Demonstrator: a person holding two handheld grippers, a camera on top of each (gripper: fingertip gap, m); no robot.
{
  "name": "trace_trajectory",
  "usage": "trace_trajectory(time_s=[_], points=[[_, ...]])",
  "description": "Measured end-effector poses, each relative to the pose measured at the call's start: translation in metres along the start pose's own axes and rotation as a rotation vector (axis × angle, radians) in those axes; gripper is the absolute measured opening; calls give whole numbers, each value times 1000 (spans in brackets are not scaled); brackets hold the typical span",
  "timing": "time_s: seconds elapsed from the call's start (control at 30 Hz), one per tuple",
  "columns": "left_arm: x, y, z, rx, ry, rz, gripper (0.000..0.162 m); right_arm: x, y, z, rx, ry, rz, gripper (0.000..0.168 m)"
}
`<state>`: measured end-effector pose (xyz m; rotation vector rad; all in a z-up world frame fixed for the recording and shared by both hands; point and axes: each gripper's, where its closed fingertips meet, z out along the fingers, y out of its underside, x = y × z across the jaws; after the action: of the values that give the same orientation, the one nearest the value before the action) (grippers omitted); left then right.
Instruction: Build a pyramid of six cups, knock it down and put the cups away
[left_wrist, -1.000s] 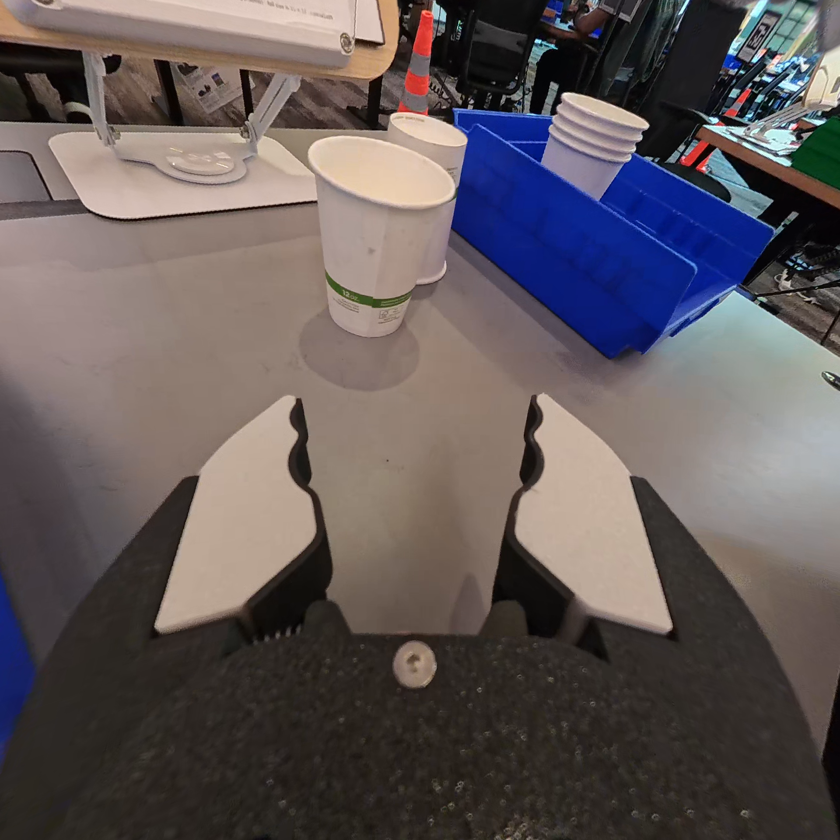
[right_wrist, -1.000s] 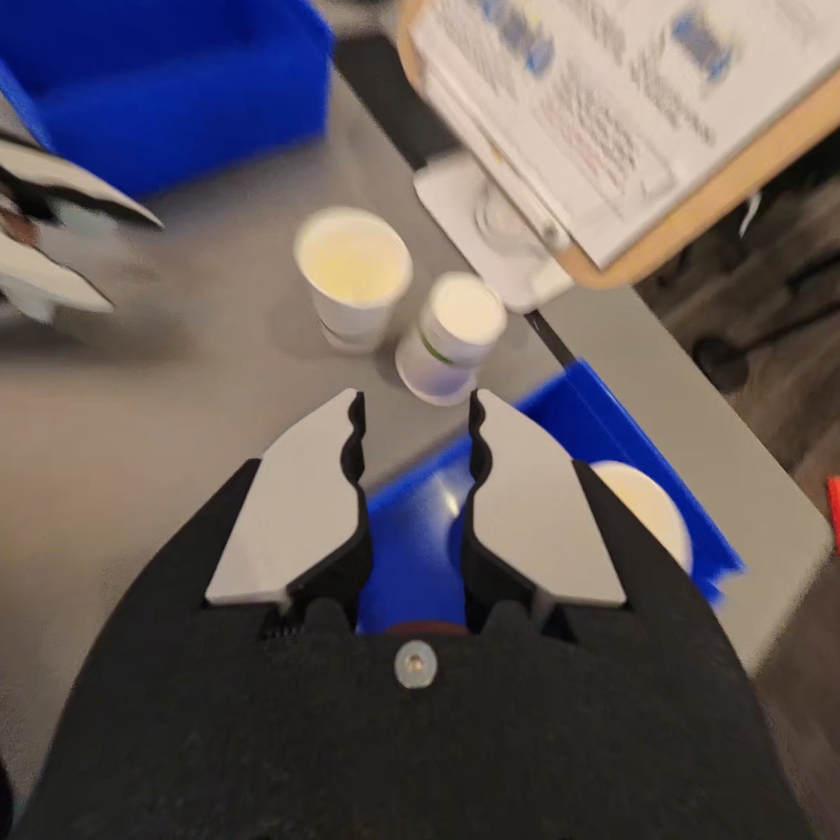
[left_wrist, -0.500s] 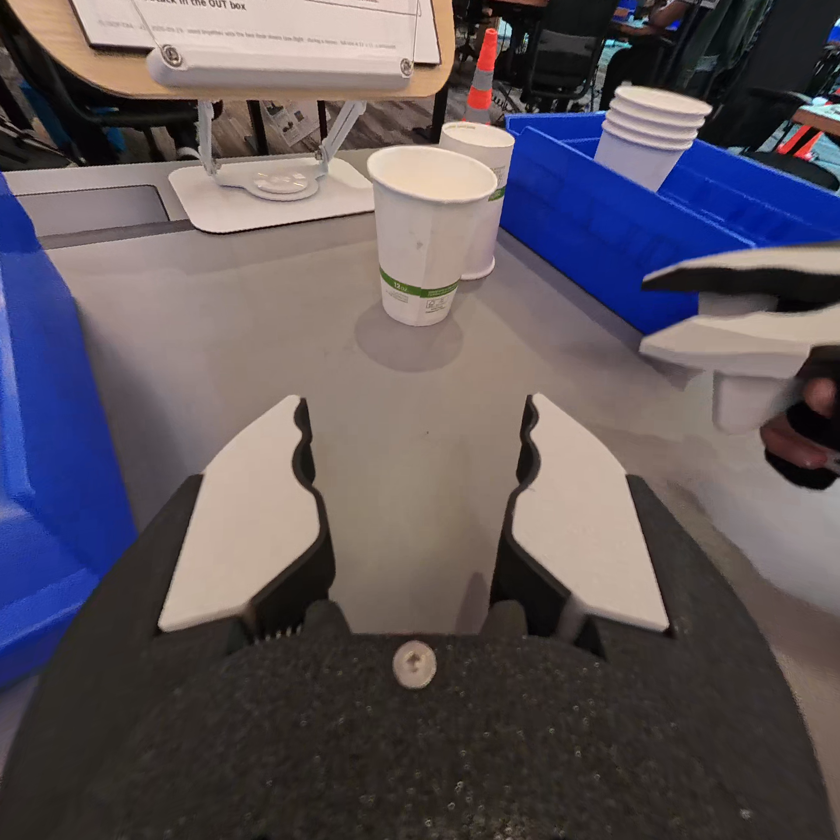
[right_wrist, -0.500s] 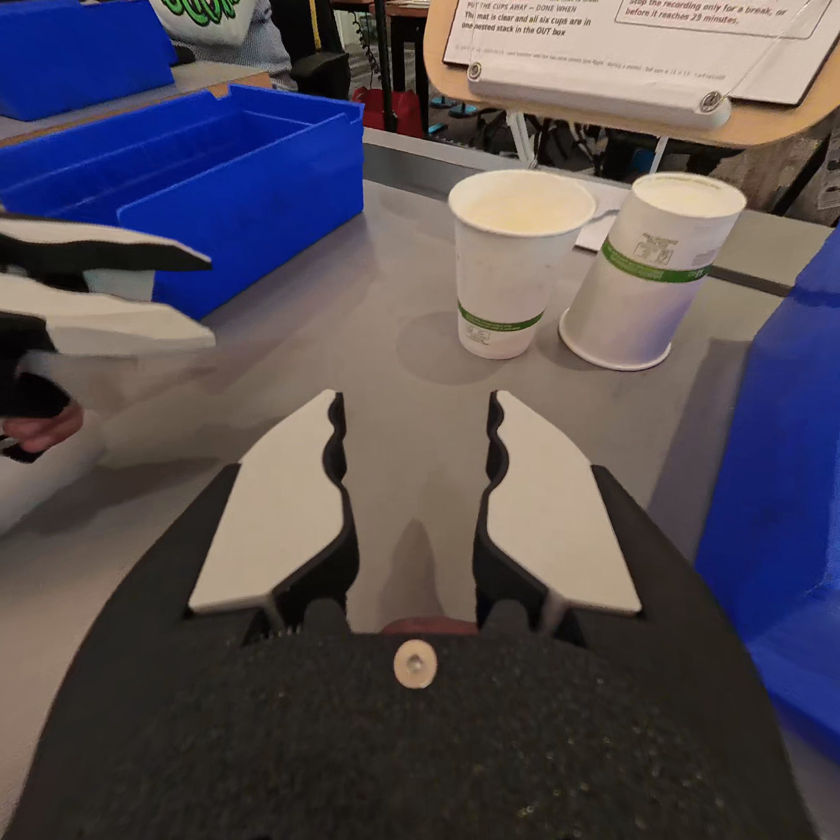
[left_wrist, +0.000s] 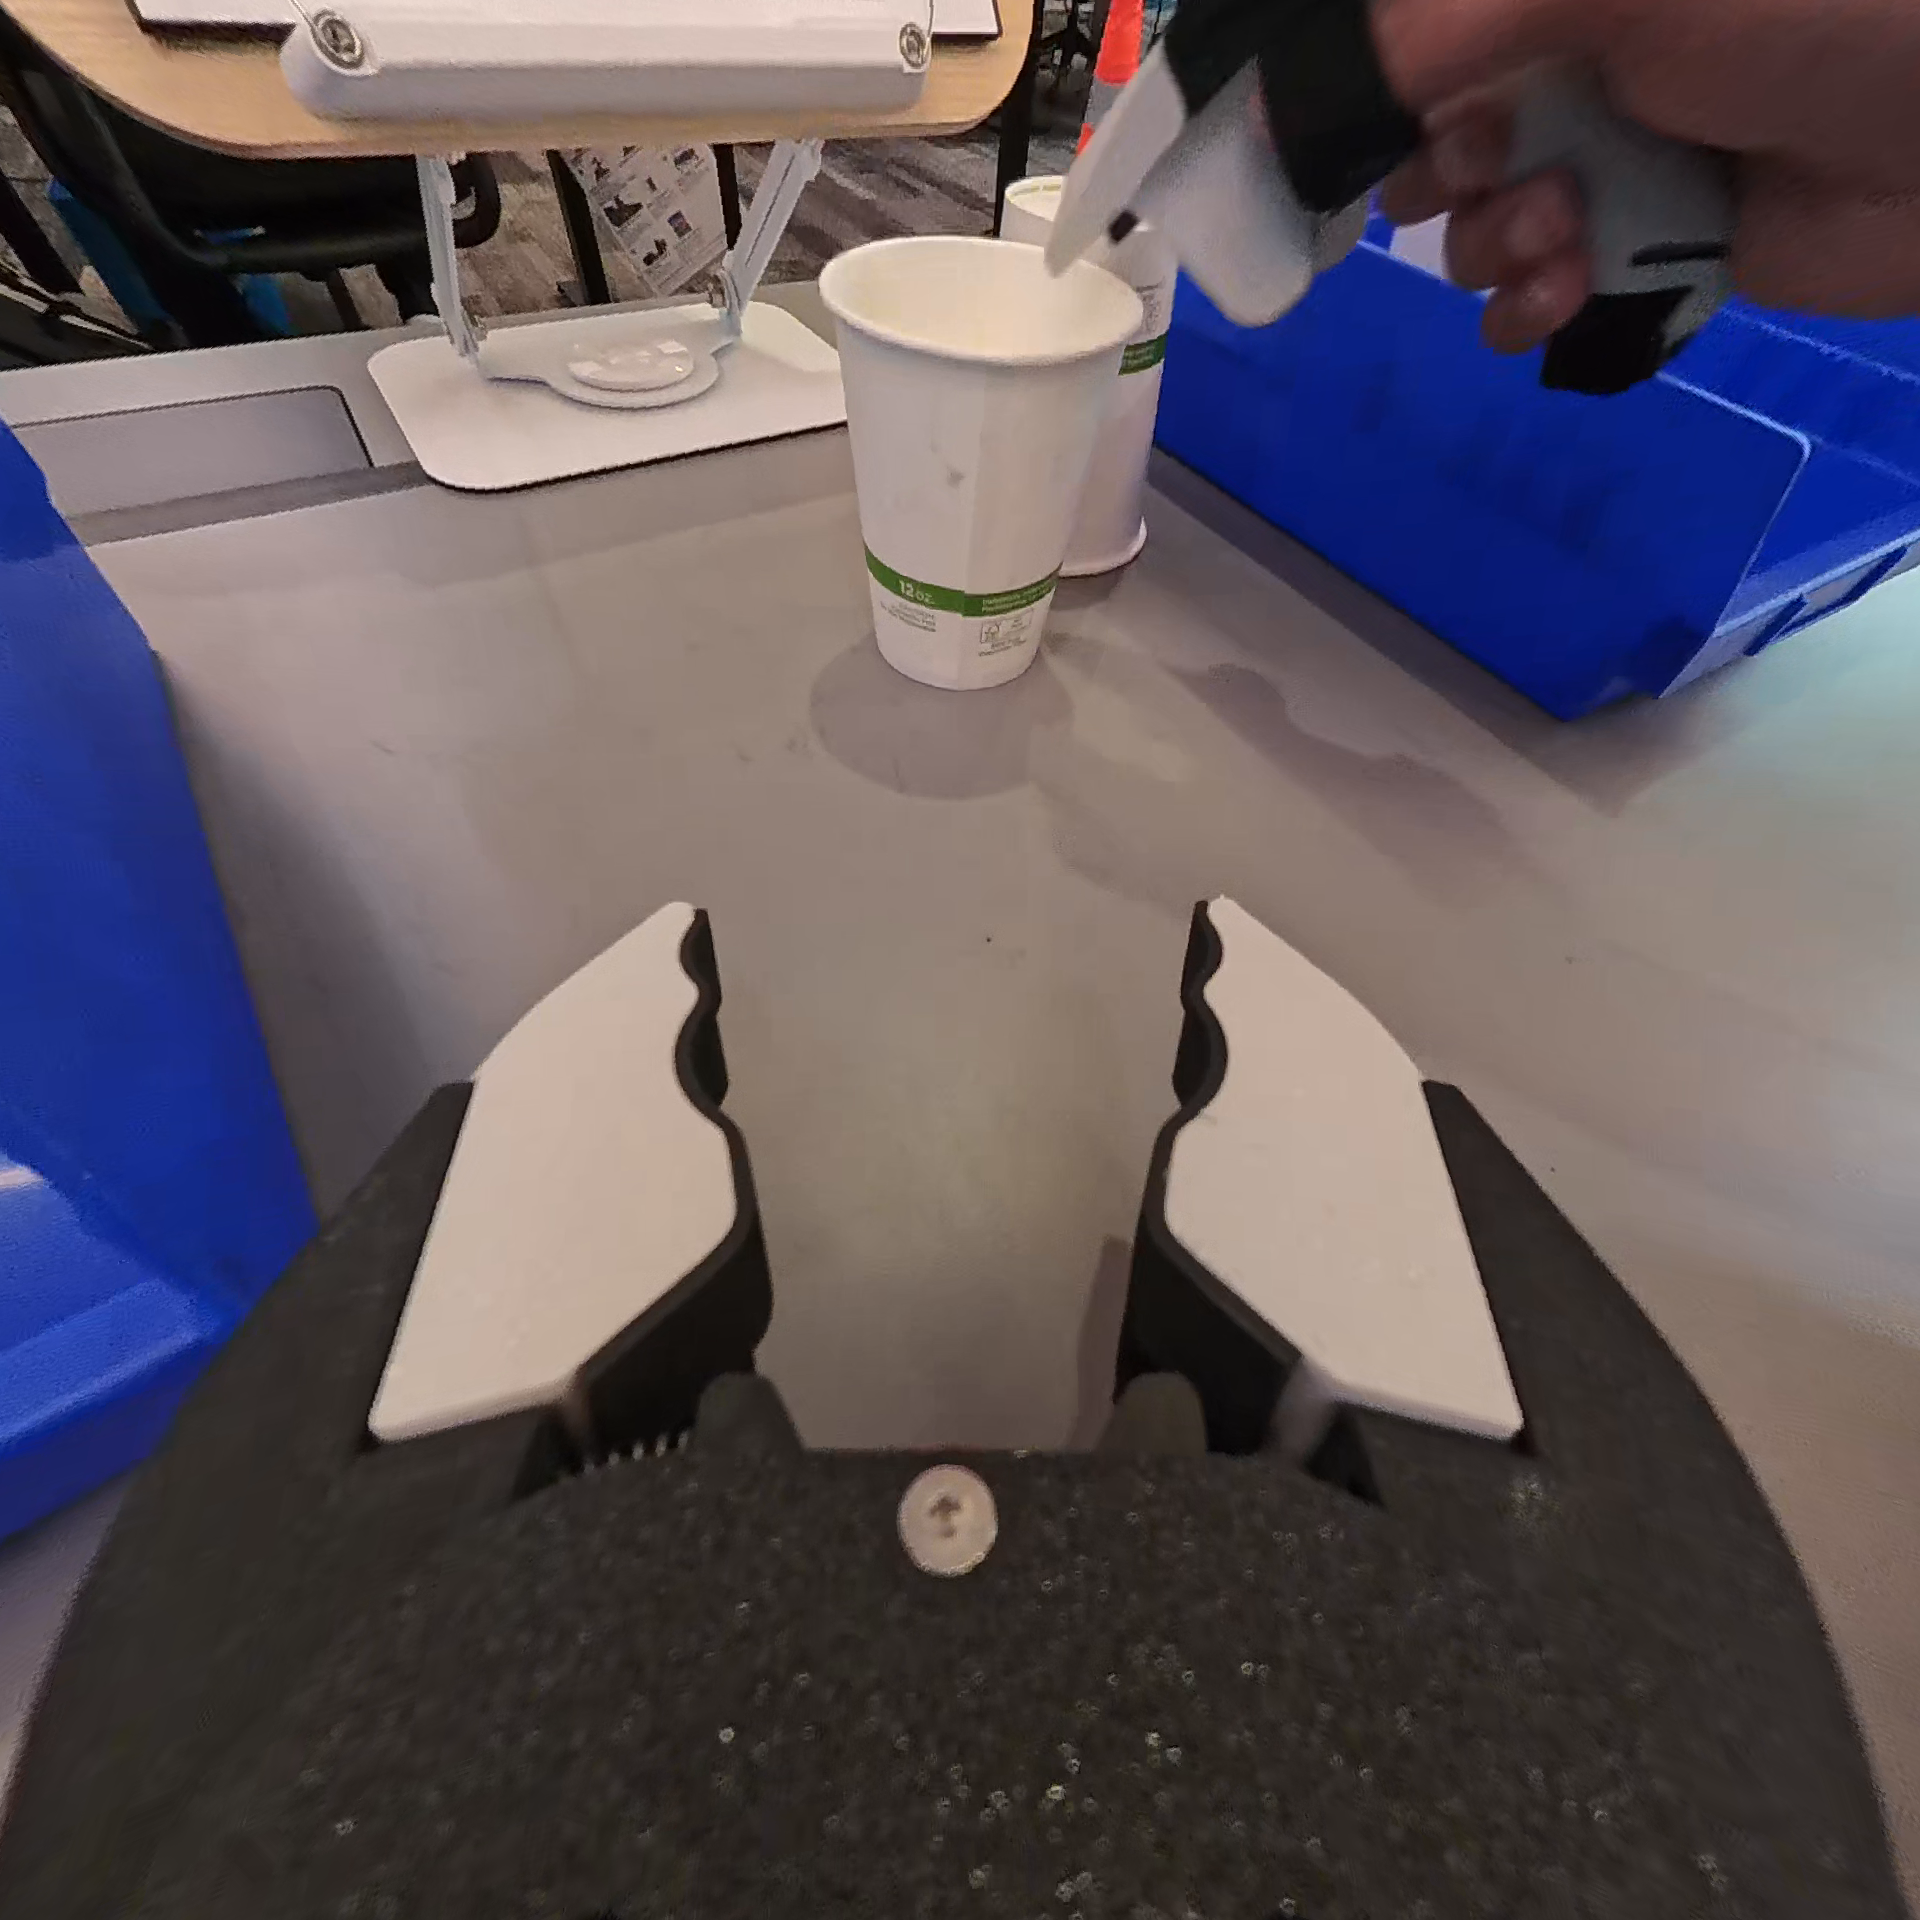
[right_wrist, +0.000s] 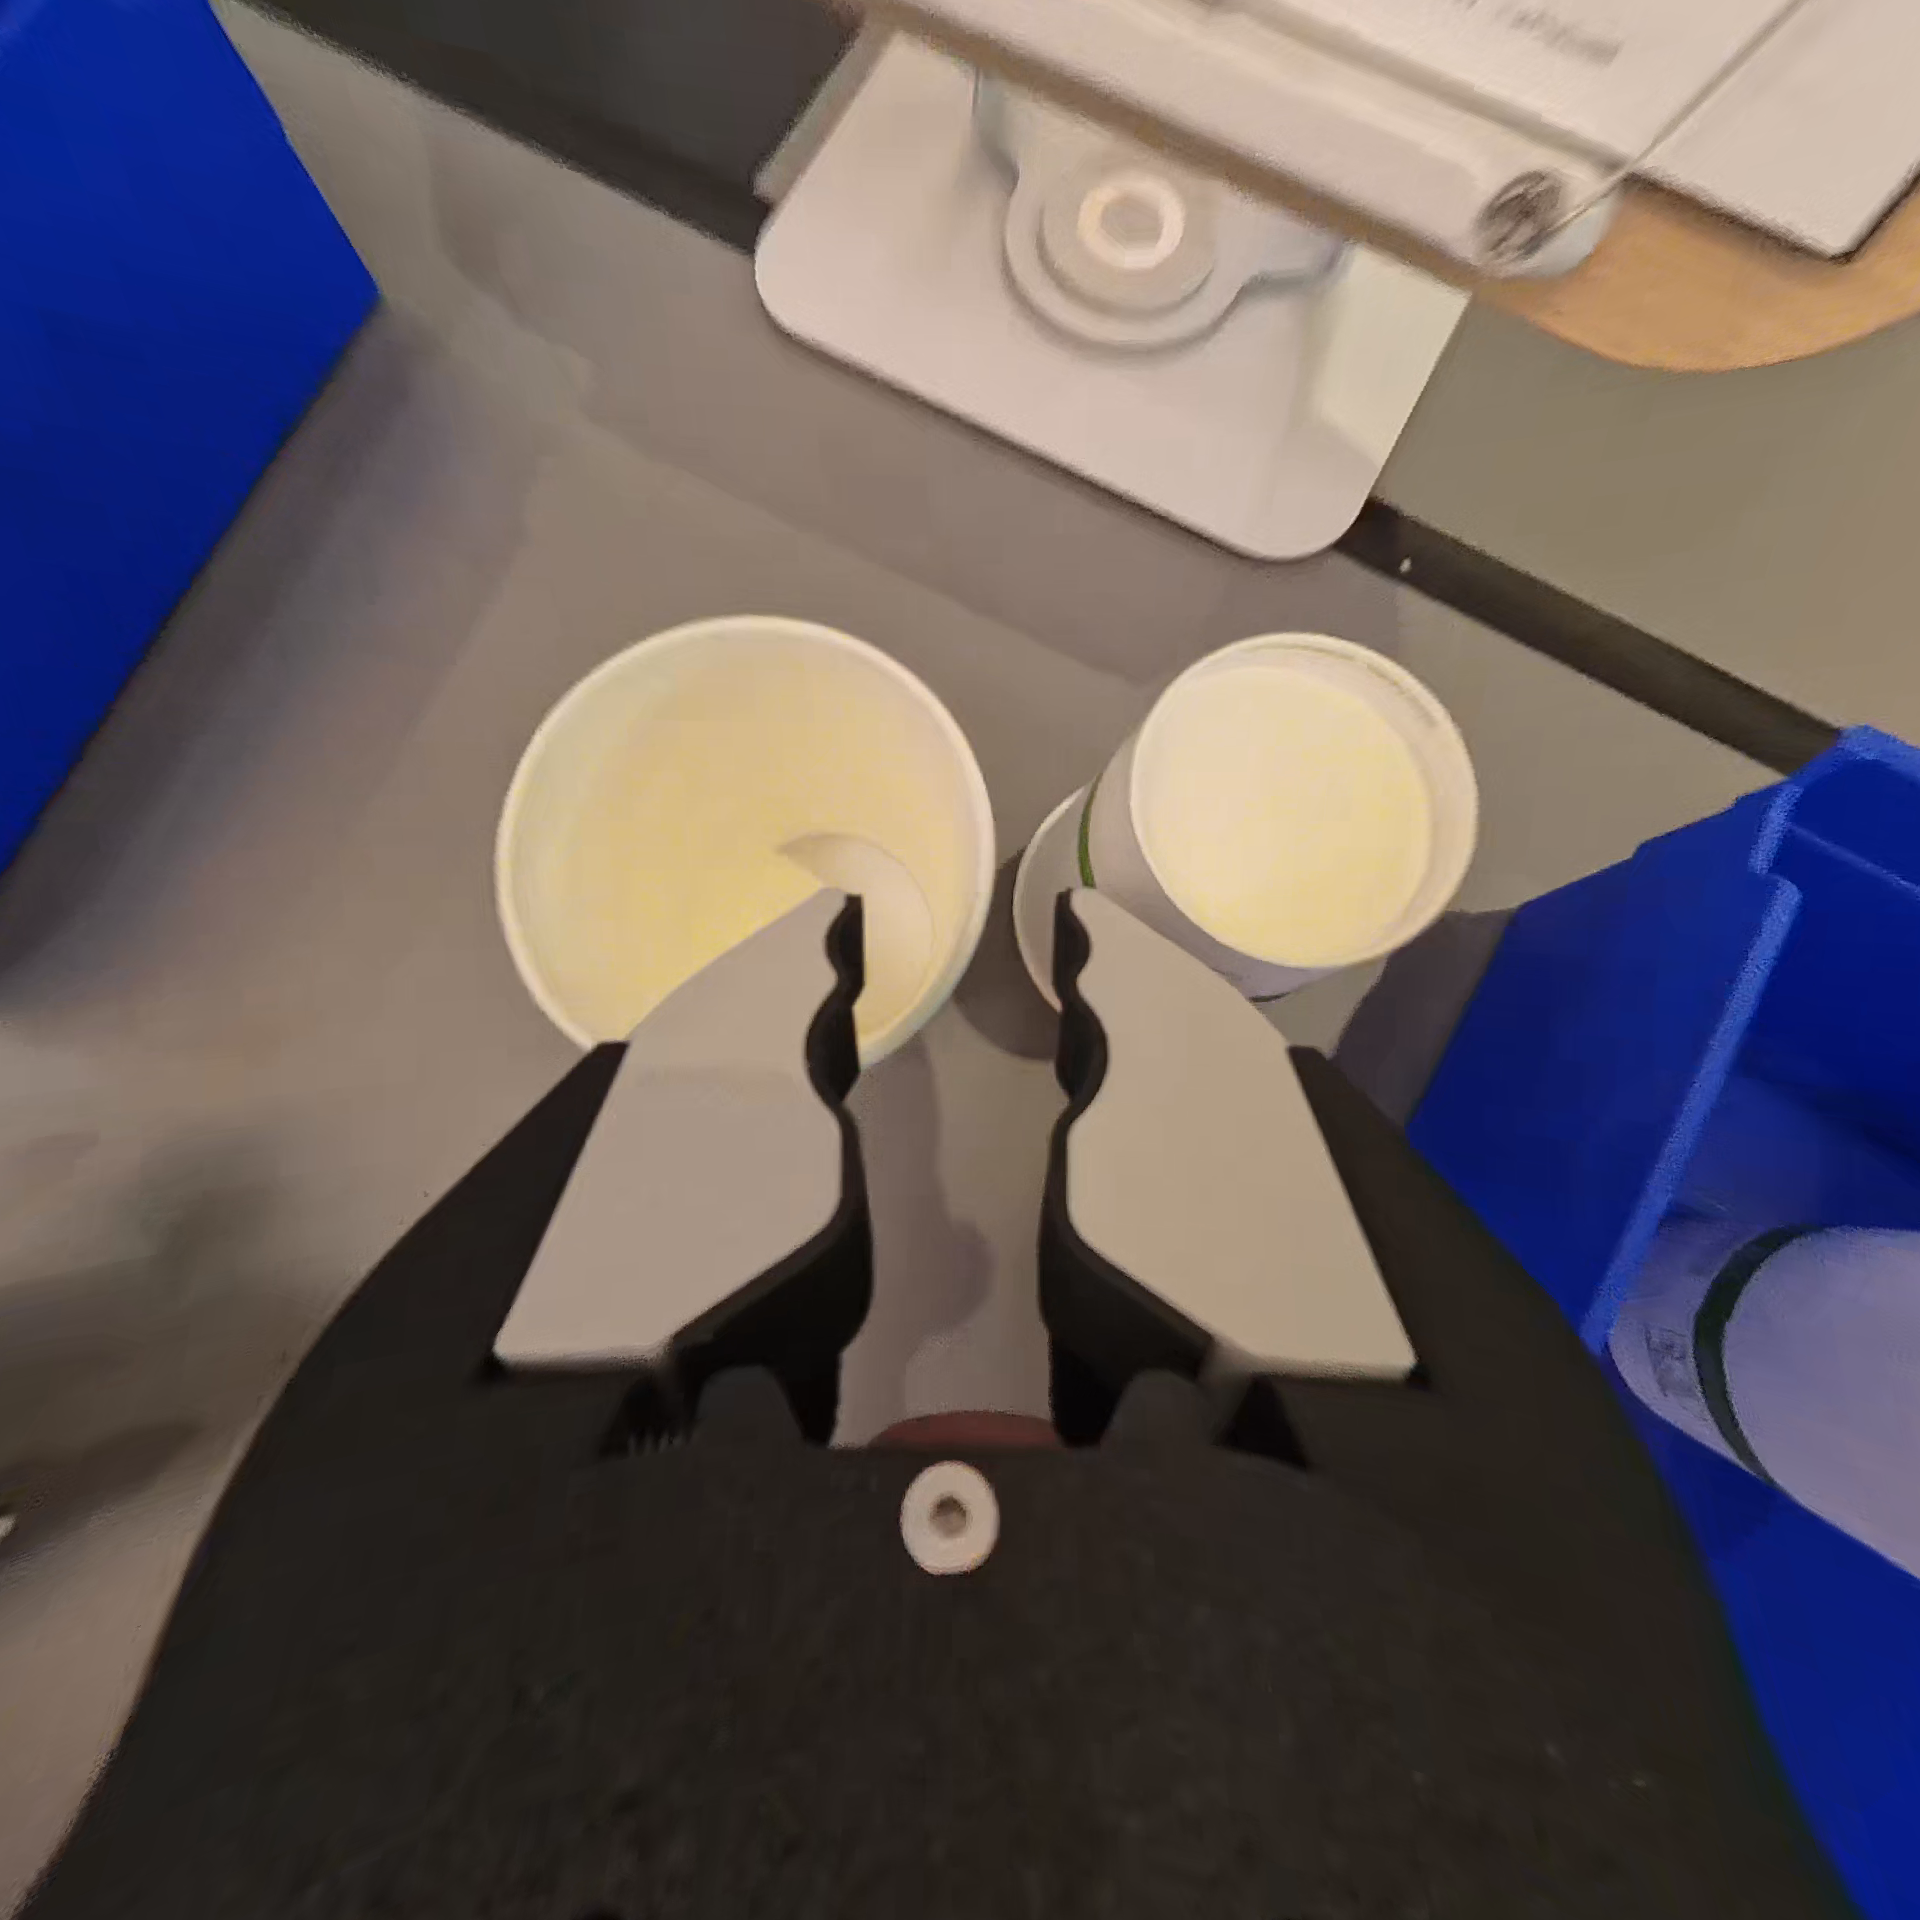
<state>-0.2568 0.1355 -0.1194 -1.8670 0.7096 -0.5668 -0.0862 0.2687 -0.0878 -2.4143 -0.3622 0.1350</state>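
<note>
Standing cup: I see an upright cup (right_wrist: 727, 842) mouth-up on the grey surface (left_wrist: 623, 727), mid-surface.
Inverted cup: a second cup (right_wrist: 1288, 810) sits mouth-down just beside it.
Right tool: my right tool (right_wrist: 956, 914) hangs above them, half open and empty, one fingertip (right_wrist: 821, 925) over the upright cup's mouth.
Left tool: my left tool (left_wrist: 951, 925) is wide open, empty, well short of the cups.
Bins: a right blue bin (left_wrist: 1507, 499) and a left blue bin (left_wrist: 94, 935) flank the surface.
Stand: white base (right_wrist: 1091, 343) behind the cups.

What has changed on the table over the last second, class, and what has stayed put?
The right gripper has swung from over the bin on the right, dropped low, then risen above the two cups, one finger now over the upright cup's rim. It is open, gripping nothing. The left gripper stays open and empty. Both the upright cup and the inverted cup stand unmoved.
</note>
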Motion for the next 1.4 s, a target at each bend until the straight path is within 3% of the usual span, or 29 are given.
trace_trajectory(time_s=[0.07, 0.13, 0.27, 0.4, 0.5, 0.6, 0.73, 0.87, 1.03, 1.4], points=[[-1, -1, -1, 1, 6, -7, 84, -5, 8, 13, -115, -18, -31, 29], [-2, 0, -1, -4, 12, -18, 84, -8, 6, 15, -139, -20, -55, 11], [-2, 0, -1, -7, 26, -32, 84, -17, 11, 14, -209, -53, -99, 5], [2, 1, -1, -14, 41, -34, 83, -18, 1, -3, -168, -66, -112, 2], [5, 2, 0, -17, 53, -38, 83, -8, -16, -36, -91, -75, -105, 2], [6, 3, 0, -21, 58, -41, 82, 28, -40, -85, -14, -32, -79, 2], [6, 5, 1, -28, 67, -55, 81, 109, -62, -155, 39, 81, 11, 2], [6, 5, 3, -35, 75, -66, 81, 196, -53, -193, -24, 180, 141, 3], [8, 6, 5, -44, 83, -63, 80, 246, -14, -185, -142, 150, 267, 3], [12, 12, 8, -70, 94, -62, 80, 252, 50, -115, -275, 180, 194, 3]])
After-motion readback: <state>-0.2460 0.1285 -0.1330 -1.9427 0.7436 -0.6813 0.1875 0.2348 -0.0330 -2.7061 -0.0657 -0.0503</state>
